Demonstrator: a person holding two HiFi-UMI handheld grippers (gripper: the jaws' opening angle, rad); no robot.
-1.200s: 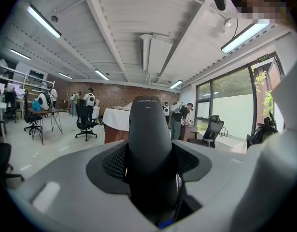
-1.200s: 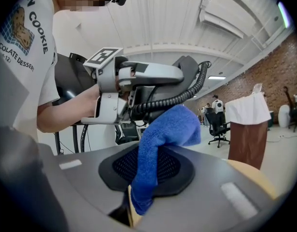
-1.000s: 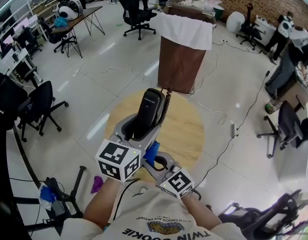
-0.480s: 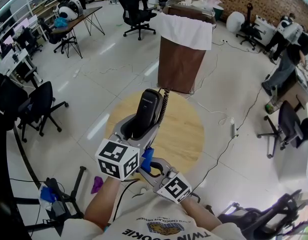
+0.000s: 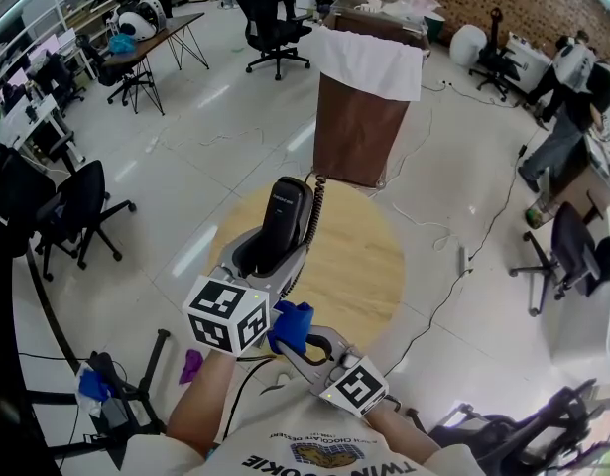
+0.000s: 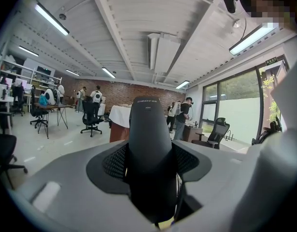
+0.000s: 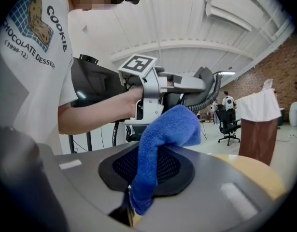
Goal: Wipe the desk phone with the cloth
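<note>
A black phone handset (image 5: 283, 216) with a coiled cord (image 5: 311, 206) stands upright above the round wooden table (image 5: 369, 261). My left gripper (image 5: 268, 258) is shut on its lower half. In the left gripper view the handset (image 6: 149, 144) fills the space between the jaws. My right gripper (image 5: 297, 337) sits just below and right of the left one, shut on a blue cloth (image 5: 292, 323). In the right gripper view the cloth (image 7: 163, 139) rises from the jaws, its top next to the left gripper (image 7: 153, 93). Whether cloth and handset touch is hidden.
A brown bin with a white liner (image 5: 359, 117) stands just beyond the table. Cables (image 5: 453, 256) trail over the white floor to the right. Black office chairs (image 5: 71, 216) stand at the left and at the right (image 5: 572, 251). People (image 5: 572, 97) are at the far right.
The left gripper and handset have shifted a little left. The right gripper with the cloth has drawn back toward the person and lower in the head view.
</note>
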